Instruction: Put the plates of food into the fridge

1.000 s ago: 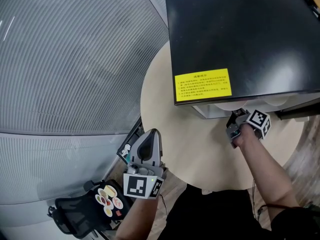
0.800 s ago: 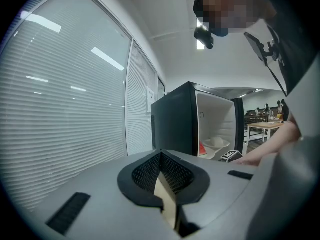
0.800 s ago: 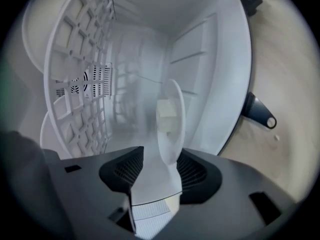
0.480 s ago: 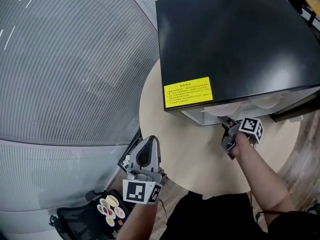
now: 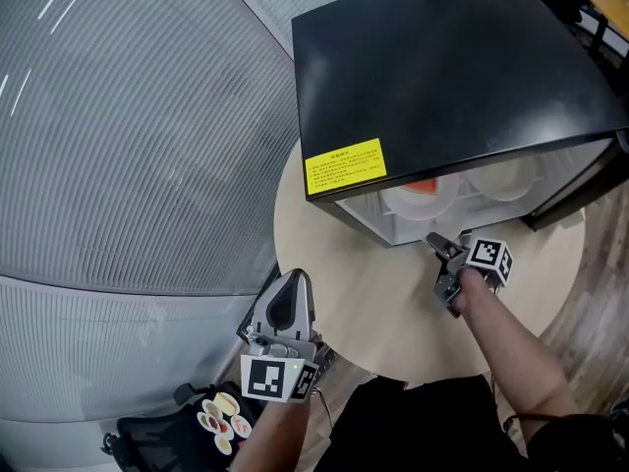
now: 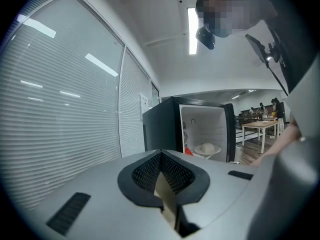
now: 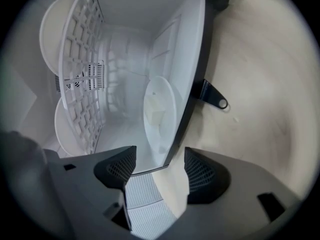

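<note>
right gripper (image 7: 155, 166) jaws just sprang wide, nothing between them, facing the open fridge (image 5: 442, 57). left gripper (image 6: 161, 159) pressed together, empty.

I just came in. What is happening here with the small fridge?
A person is loading plates of food into the black fridge on the round table. The right tongs have just been opening at the fridge's mouth. Nothing is between them, and a white plate lies just ahead inside. Other plates show beyond the wire shelf. The left tongs are shut and empty, near the table's edge.
</note>
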Demonstrator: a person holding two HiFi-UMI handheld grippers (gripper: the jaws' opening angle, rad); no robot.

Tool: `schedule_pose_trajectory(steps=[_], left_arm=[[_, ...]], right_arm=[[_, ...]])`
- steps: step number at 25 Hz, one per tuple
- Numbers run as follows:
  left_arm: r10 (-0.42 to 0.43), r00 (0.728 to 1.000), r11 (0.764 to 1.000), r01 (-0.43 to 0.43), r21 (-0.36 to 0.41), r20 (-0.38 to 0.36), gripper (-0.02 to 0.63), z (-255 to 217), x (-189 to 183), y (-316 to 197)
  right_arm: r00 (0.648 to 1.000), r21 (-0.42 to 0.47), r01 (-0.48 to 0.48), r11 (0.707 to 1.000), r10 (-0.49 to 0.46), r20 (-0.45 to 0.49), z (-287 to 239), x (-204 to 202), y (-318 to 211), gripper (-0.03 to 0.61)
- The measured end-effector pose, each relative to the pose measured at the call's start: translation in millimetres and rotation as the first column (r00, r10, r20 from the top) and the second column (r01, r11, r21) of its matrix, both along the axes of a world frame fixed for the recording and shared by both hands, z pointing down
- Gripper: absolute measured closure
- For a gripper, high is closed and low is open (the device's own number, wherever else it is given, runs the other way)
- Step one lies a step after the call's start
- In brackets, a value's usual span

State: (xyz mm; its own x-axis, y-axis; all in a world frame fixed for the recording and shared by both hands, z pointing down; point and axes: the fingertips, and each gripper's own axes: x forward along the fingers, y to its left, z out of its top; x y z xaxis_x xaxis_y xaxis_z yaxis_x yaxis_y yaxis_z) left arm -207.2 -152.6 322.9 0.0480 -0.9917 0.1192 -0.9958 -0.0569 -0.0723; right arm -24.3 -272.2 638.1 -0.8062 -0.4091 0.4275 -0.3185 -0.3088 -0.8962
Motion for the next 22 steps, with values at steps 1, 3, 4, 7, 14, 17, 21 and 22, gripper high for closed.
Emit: schedule_pose_trajectory(steps=[1, 3, 4, 7, 14, 17, 21, 22], left_arm=[[0.006, 1.0, 1.0, -0.006, 0.007, -0.004, 0.609, -2, 3, 1], [0.024, 1.0, 0.999, -0.023, 0.029, -0.012, 0.609, -7, 10, 2], [0.028, 1.0, 0.999, -0.028, 0.032, -0.012, 0.609, -8, 13, 3], [0.043, 0.999, 0.998, -0.043, 0.042, -0.012, 0.609, -10, 22, 6], [0.096, 0.994, 0.994, -0.092, 0.063, -0.056, 0.609, -10, 50, 14], [0.136, 0.987, 0.989, -0.131, 0.066, -0.083, 0.609, -6, 71, 18], [0.167, 0.981, 0.984, -0.16, 0.073, -0.101, 0.609, -6, 91, 21], [0.172, 0.98, 0.983, -0.164, 0.081, -0.101, 0.608, -8, 95, 22]], right_arm=[[1.0, 0.008, -0.001, 1.0, 0.001, -0.002, -2, 3, 2, 0.296], [1.0, 0.03, -0.008, 0.999, 0.008, 0.008, -8, 8, 6, 0.296], [1.0, 0.045, -0.018, 0.999, 0.017, 0.022, -12, 11, 8, 0.296], [0.997, 0.095, -0.059, 0.994, 0.053, 0.061, -27, 25, 8, 0.298], [0.997, 0.35, -0.074, 0.934, 0.073, 0.016, -83, 61, 12, 0.298], [0.997, 0.498, -0.015, 0.867, 0.052, -0.06, -115, 80, 18, 0.298], [0.989, 0.625, 0.063, 0.778, 0.034, -0.142, -146, 101, 28, 0.299], [0.984, 0.656, 0.085, 0.75, 0.039, -0.173, -154, 107, 29, 0.303]])
